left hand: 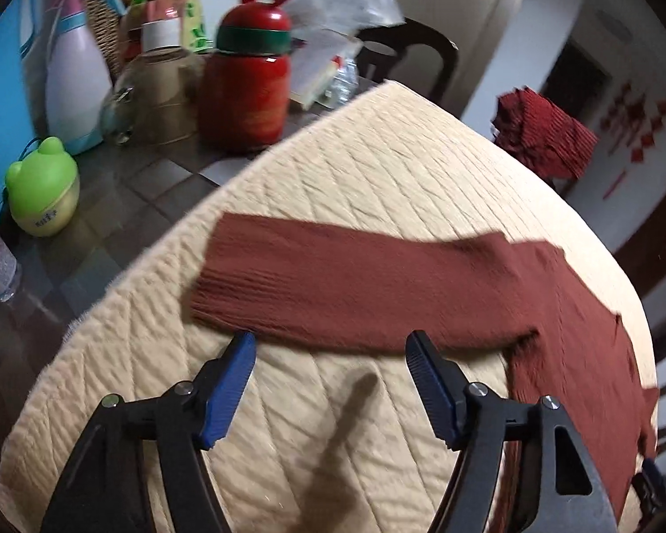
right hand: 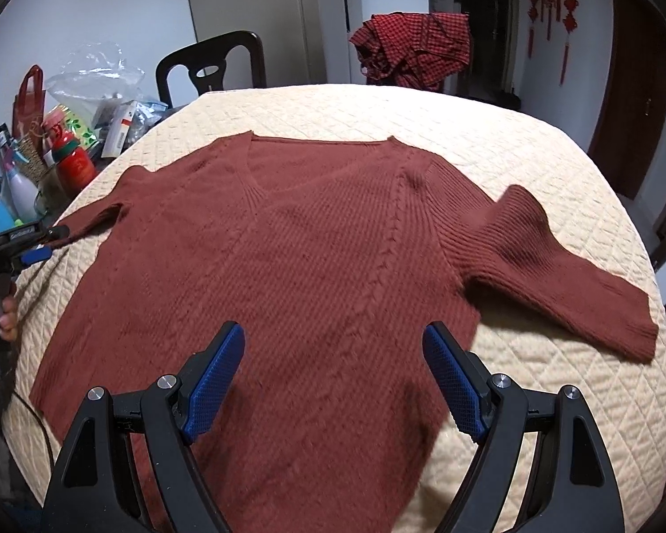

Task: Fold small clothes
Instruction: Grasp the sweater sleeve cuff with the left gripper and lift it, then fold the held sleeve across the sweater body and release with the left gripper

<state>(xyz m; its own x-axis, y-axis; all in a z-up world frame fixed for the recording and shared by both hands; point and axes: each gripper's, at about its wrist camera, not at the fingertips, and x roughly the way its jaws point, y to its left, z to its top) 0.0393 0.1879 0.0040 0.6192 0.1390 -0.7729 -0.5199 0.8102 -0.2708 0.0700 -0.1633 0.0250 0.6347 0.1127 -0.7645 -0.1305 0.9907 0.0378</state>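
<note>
A rust-brown knit sweater (right hand: 315, 257) lies flat, front up, on a cream quilted pad (right hand: 533, 151). Its right sleeve (right hand: 555, 262) is spread out to the right. Its left sleeve (left hand: 355, 284) lies stretched across the pad in the left wrist view. My left gripper (left hand: 331, 346) is open and empty, just short of the sleeve's near edge. It also shows at the left edge of the right wrist view (right hand: 35, 253), by the sleeve cuff. My right gripper (right hand: 333, 342) is open and empty, above the sweater's lower body.
Bottles, a red antler-lidded jar (left hand: 248, 84), a green frog container (left hand: 42, 186), bags and boxes crowd the glass table left of the pad. A dark chair (right hand: 208, 66) stands behind. A red checked cloth (right hand: 415, 49) hangs over another chair at the far side.
</note>
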